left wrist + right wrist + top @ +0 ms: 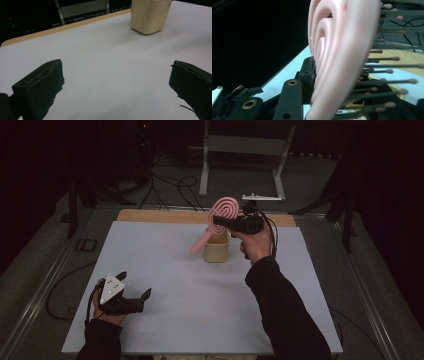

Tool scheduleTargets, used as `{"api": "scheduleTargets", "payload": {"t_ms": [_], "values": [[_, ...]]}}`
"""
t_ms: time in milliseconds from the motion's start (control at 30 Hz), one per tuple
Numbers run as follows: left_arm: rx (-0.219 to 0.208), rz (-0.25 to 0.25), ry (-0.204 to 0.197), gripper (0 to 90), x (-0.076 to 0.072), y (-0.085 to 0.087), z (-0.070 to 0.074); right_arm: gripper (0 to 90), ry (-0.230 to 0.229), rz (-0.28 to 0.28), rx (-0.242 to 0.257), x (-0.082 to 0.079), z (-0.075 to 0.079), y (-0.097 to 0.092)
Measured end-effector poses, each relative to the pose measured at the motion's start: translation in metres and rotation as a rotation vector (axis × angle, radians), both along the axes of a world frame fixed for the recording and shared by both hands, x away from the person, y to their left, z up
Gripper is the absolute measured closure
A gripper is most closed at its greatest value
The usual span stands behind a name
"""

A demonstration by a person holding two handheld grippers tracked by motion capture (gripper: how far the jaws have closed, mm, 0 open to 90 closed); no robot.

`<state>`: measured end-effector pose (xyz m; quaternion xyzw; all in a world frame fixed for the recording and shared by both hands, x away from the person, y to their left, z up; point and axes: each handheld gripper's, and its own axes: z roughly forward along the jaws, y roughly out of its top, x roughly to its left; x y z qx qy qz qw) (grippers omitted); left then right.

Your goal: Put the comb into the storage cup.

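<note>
Centrally on white table sheet: beige squarish plastic container, nothing else near. Behind table: grey metal frame, black floor cables. No readable writing. Pink plastic hairbrush with concentric-ring head pinched at head in right gripper, held tilted above container, handle slanting down past its left rim. Left gripper spread wide, empty, near front-left corner, well apart.
</note>
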<state>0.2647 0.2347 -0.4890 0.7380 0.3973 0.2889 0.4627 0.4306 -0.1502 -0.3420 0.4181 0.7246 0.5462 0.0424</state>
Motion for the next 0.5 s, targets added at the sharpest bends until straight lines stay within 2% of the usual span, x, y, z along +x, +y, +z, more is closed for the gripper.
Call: {"api": "scheduleTargets", "payload": {"t_ms": [500], "values": [[0.001, -0.001, 0.004, 0.2, 0.0001, -0.0002, -0.0001, 63.7, -0.001, -0.018, 0.011, 0.0058, 0.0068, -0.0050]]}}
